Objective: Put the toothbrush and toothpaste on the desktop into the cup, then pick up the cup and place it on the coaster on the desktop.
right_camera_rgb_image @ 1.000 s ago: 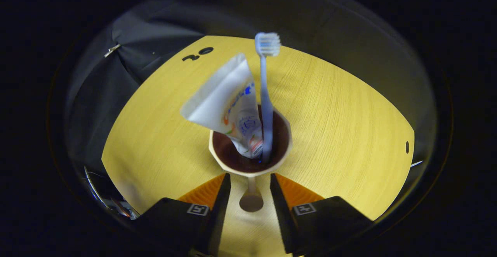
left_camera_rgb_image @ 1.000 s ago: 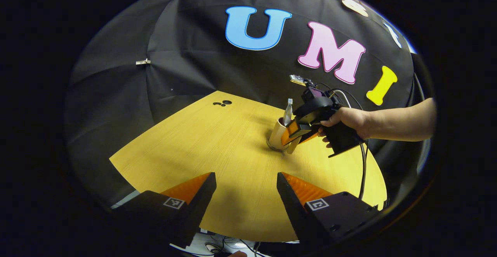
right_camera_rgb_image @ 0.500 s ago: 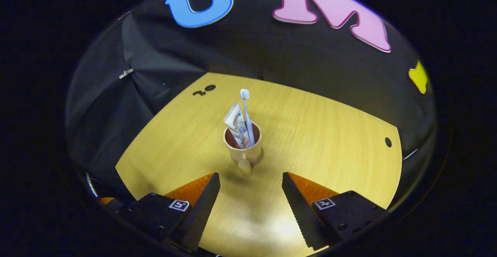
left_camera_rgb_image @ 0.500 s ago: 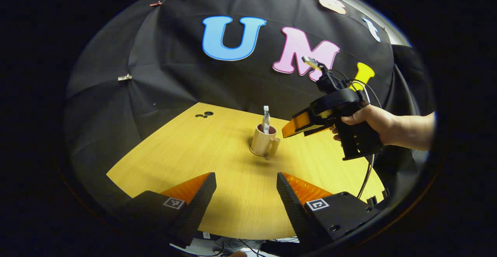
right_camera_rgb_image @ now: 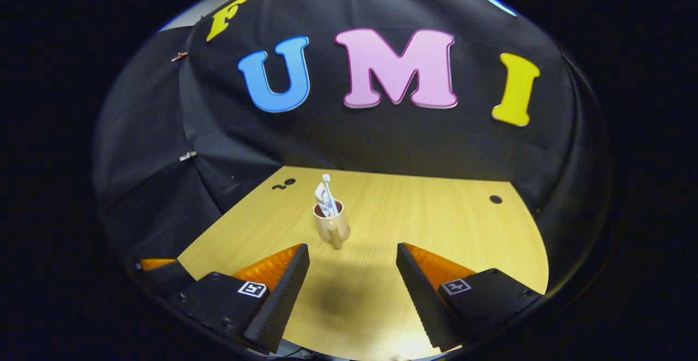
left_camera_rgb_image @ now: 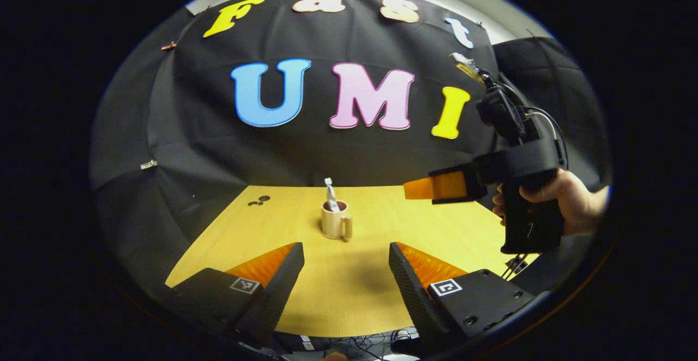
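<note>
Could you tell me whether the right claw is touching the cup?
Apart. The right gripper view shows bare desktop between the open right claw and the cup.

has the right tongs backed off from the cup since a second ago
Yes. The right tongs have pulled back from the cup, which now stands farther off on the desktop, jaws open.

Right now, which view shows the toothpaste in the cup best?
The right gripper view: the toothpaste stands clear above the cup, beside the toothbrush. In the left gripper view, the things in the cup blur together.
</note>
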Available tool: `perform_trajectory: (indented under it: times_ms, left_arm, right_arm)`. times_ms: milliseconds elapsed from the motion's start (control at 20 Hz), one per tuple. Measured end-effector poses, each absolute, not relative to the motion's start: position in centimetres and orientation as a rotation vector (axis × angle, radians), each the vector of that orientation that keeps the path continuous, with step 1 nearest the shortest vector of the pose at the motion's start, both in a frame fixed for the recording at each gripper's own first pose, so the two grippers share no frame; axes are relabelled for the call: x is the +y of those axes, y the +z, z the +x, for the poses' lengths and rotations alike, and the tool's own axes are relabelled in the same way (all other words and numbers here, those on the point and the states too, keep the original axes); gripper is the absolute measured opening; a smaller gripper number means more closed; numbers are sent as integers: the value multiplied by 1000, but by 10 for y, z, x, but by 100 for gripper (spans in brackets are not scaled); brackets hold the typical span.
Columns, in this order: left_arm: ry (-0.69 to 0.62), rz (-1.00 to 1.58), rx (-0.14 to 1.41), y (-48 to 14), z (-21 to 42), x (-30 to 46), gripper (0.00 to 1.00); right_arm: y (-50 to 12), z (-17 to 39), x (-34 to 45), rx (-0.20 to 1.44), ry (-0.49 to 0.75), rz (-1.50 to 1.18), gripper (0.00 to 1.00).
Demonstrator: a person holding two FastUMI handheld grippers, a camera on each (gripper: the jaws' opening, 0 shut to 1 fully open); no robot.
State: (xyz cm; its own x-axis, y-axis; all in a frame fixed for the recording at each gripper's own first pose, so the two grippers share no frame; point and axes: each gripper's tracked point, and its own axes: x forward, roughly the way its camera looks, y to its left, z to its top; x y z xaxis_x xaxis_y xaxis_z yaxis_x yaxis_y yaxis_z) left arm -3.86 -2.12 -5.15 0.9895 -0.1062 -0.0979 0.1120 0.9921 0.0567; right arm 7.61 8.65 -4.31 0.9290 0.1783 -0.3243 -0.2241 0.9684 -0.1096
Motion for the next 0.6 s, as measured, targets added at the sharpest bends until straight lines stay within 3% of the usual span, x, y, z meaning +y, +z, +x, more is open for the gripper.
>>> perform_trajectory:
  times_ms: [150, 400, 600]
  left_arm:
    - [-161, 59, 58, -34, -45, -37, 97]
    - [-230, 45, 29, -16, -50, -57, 98]
    - [-197, 49, -28, 4, -48, -52, 98]
  right_arm:
    - [-9, 39, 74, 211, 237, -91, 98]
    - [33, -6, 28, 52, 112, -90, 98]
    - [56, -34, 18, -44, 56, -93, 98]
